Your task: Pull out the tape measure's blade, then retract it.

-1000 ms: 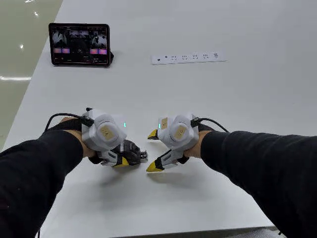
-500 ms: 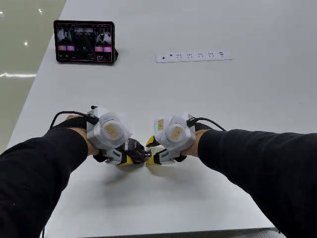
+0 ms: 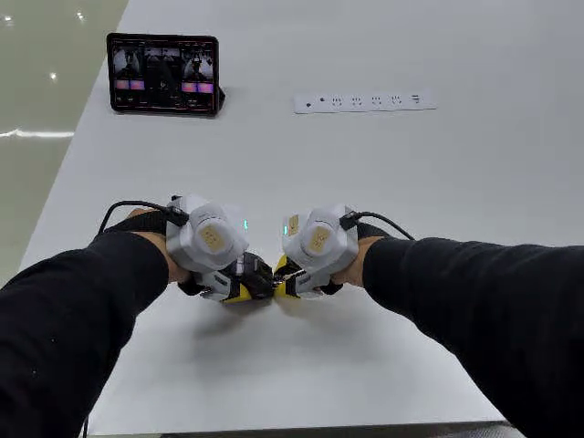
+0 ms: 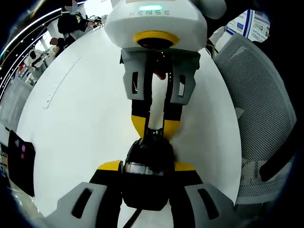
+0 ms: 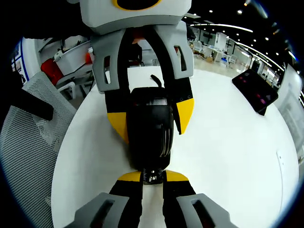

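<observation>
Tabletop [image 3: 392, 210]: white; we work near its front edge.
Left claw [image 4: 147, 166]: we clamp the tape measure [image 5: 151, 123] case.
Right claw [image 5: 153, 175]: we pinch the blade tip [image 5: 152, 179].

Tape measure [image 5: 151, 128]: black case, ribbed grip, chrome band near mouth. Case clamped between yellow jaw tips of left tool [image 4: 147, 167]. Metal blade hook [image 5: 152, 178] pinched at tips of right tool [image 5: 152, 174], tight against case mouth; blade barely out.
</observation>
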The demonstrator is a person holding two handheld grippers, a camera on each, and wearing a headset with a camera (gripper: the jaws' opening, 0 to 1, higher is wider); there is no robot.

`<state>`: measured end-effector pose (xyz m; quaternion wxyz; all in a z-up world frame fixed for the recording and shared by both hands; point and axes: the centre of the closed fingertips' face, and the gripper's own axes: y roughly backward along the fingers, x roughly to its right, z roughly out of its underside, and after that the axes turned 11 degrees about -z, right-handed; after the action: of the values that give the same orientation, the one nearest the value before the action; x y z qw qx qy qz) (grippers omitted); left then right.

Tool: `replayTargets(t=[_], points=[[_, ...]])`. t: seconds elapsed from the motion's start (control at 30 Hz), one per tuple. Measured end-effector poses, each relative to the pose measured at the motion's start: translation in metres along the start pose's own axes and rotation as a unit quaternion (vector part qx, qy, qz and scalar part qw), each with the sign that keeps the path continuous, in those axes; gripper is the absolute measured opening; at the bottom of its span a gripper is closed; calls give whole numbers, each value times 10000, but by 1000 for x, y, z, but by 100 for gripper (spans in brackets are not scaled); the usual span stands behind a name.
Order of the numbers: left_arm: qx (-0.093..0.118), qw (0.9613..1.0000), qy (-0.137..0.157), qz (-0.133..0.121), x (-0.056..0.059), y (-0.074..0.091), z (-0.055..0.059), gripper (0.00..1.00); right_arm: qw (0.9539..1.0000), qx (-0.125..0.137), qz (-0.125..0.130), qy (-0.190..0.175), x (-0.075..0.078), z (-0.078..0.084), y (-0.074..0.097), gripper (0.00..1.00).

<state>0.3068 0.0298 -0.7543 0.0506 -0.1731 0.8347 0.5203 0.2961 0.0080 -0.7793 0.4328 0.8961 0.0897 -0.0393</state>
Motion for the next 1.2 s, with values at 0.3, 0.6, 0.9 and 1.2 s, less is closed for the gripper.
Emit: replayTargets(t=[0.3,0.6,0.9,1.2], points=[[11,10000,-28,-22,0,0,0,33,9999,20,17,120,-1,0,0,10],[118,9999,-25,-16,-1,2,1,33,9999,-32,-26,100,-2,2,2,9],[105,9999,-38,6,-1,3,1,33,10000,1,-55,-52,-3,6,5,10],[102,9999,-43,-5,-1,3,1,33,9999,1,-73,-101,-3,7,6,10]])
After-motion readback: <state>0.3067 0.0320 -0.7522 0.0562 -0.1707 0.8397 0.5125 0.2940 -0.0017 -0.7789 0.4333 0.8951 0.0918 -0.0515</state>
